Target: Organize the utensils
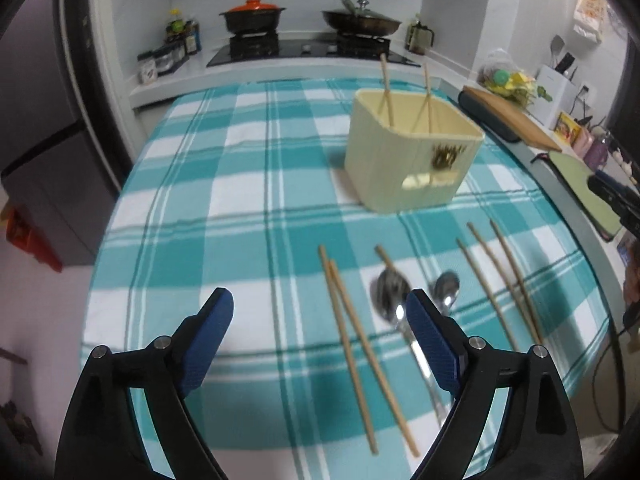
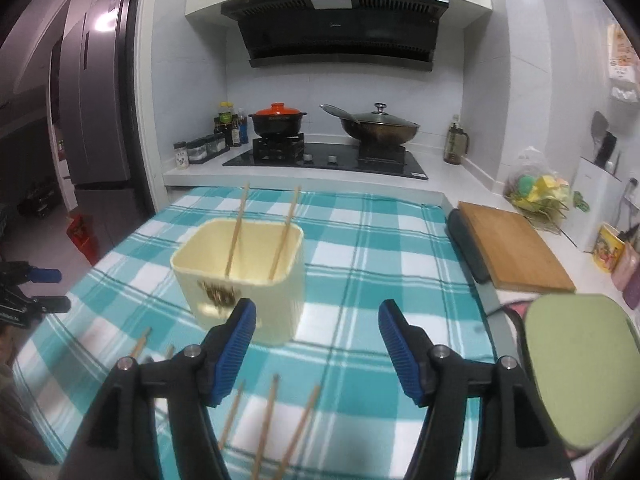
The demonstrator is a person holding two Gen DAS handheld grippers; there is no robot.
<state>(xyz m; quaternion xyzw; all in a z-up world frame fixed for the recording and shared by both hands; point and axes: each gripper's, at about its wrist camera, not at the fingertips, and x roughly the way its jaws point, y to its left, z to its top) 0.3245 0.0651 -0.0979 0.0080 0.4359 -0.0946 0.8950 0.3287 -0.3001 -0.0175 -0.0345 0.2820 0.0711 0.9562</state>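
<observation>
My left gripper (image 1: 322, 312) has its blue-padded jaws spread wide with nothing between them, and I have it hanging above the teal-and-white checked tablecloth (image 1: 240, 184), lined up over the pair of pale wooden chopsticks (image 1: 360, 344) lying side by side. My right gripper (image 2: 318, 322) is likewise agape and empty, raised over three more wooden chopsticks (image 2: 268, 420) near the table's front edge. Beside the left pair lie two shiny metal spoons (image 1: 394, 300), a large and a small one, bowls pointing away from me. Everything is laid roughly parallel, presumably to make each piece easy to pinch. Further out stands the cream rectangular plastic holder (image 1: 408, 152) with two chopsticks already leaning inside it, so I judge the sorting barely begun.
</observation>
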